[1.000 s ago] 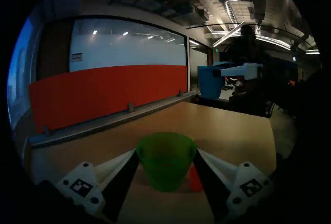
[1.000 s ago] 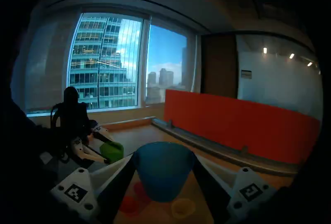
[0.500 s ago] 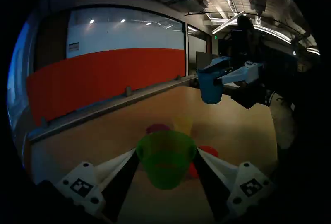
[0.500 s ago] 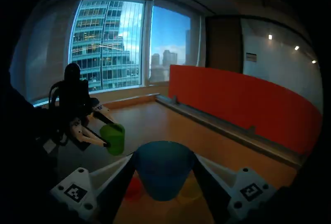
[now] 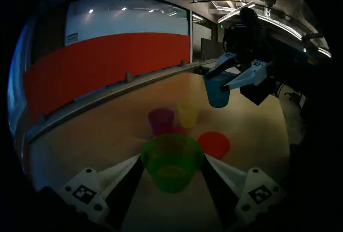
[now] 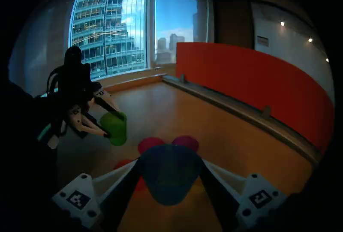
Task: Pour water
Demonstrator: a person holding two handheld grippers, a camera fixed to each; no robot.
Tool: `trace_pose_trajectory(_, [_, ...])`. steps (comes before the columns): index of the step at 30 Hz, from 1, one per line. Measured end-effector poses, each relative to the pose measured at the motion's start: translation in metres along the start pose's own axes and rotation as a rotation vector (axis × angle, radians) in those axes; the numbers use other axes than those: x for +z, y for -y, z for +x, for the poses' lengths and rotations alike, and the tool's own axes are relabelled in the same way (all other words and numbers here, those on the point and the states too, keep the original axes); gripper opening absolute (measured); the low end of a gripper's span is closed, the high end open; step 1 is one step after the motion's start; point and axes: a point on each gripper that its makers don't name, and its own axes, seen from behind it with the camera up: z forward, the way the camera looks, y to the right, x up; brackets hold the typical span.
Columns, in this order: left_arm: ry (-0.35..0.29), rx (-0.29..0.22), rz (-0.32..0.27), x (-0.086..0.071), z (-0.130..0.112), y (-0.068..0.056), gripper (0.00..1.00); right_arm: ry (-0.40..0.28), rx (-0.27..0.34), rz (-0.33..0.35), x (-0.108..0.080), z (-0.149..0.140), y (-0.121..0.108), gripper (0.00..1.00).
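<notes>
My left gripper (image 5: 171, 159) is shut on a translucent green cup (image 5: 172, 167), held upright above the wooden table (image 5: 98, 137). My right gripper (image 6: 169, 163) is shut on a blue cup (image 6: 169, 180), also above the table. In the left gripper view the blue cup (image 5: 217, 92) hangs in the right gripper (image 5: 219, 82) at the upper right. In the right gripper view the green cup (image 6: 114, 128) sits in the left gripper (image 6: 115, 125) at the left, with a person's dark sleeve behind it. I cannot tell whether either cup holds water.
Small cups stand on the table between the grippers: purple (image 5: 161, 120), yellow (image 5: 188, 114) and red (image 5: 213, 144). An orange partition (image 5: 98, 64) with a metal rail lines the table's far edge. A large window (image 6: 111, 30) is behind the left gripper.
Both views have tipped down toward the table, bringing the small cups into sight. The two grippers have drawn nearer each other, each still holding its cup.
</notes>
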Motion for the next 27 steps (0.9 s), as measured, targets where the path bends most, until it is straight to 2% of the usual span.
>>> trace_pose_trajectory(15, [0.099, -0.016, -0.02, 0.018, -0.042, 0.0, 0.87, 0.122, 0.002, 0.012, 0.018, -0.059, -0.001, 0.93])
trace_pose_trajectory(27, [0.116, -0.036, -0.032, 0.028, -0.058, 0.0, 0.87, 0.161, 0.008, 0.016, 0.028, -0.081, 0.0, 0.93])
